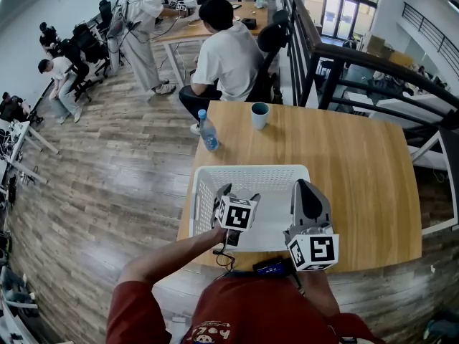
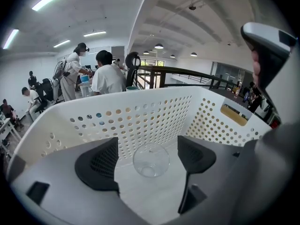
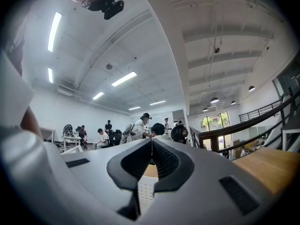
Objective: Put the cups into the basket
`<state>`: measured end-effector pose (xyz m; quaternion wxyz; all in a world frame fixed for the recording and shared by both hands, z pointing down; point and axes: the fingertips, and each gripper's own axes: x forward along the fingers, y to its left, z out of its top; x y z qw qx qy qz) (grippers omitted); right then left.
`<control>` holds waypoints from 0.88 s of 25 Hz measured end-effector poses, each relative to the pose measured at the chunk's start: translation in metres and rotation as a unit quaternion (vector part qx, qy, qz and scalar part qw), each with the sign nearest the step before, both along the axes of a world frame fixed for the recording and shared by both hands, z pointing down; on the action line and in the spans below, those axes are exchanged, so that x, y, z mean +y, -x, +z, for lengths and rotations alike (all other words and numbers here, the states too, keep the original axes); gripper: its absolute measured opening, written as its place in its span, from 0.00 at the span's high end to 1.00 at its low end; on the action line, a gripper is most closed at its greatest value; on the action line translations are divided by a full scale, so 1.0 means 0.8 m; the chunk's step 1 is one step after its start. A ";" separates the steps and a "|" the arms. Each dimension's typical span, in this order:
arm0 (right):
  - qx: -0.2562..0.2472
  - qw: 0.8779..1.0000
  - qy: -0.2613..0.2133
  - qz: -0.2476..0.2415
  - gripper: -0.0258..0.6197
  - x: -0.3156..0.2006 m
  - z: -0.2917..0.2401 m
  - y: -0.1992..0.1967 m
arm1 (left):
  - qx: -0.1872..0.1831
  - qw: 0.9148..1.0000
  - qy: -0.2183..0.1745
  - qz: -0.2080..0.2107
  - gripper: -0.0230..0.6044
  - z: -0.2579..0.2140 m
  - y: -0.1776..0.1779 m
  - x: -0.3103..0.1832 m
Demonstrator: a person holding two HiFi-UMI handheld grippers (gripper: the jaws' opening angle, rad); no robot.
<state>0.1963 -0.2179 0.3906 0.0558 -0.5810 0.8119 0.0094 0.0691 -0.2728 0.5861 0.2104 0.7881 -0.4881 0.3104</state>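
Farther off stand teal cup (image 1: 259,115) and bottle (image 1: 207,132) — left gripper (image 2: 147,150) jaws spread, right gripper's (image 3: 152,146) pressed together.

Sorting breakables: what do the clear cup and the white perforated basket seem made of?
Clear cup: transparent, glossy, glass or clear plastic, cannot tell which; the basket floor shows through it. White perforated basket: likely matte moulded plastic, with even rows of round holes.

No readable text. Yellow print on red shirt (image 1: 215,314), near side of basket (image 1: 247,172): cut off, illegible. Label on bottle (image 1: 208,132), far side of basket: too small.
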 end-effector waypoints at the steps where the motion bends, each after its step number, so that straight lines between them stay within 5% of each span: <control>1: -0.001 1.000 0.001 0.001 0.94 0.000 0.000 -0.001 | 0.001 1.000 -0.003 0.001 0.36 -0.003 0.000 0.000; 22: -0.001 1.000 0.001 -0.001 0.94 0.000 -0.002 0.002 | 0.046 0.993 -0.105 0.020 0.36 -0.086 -0.011 0.007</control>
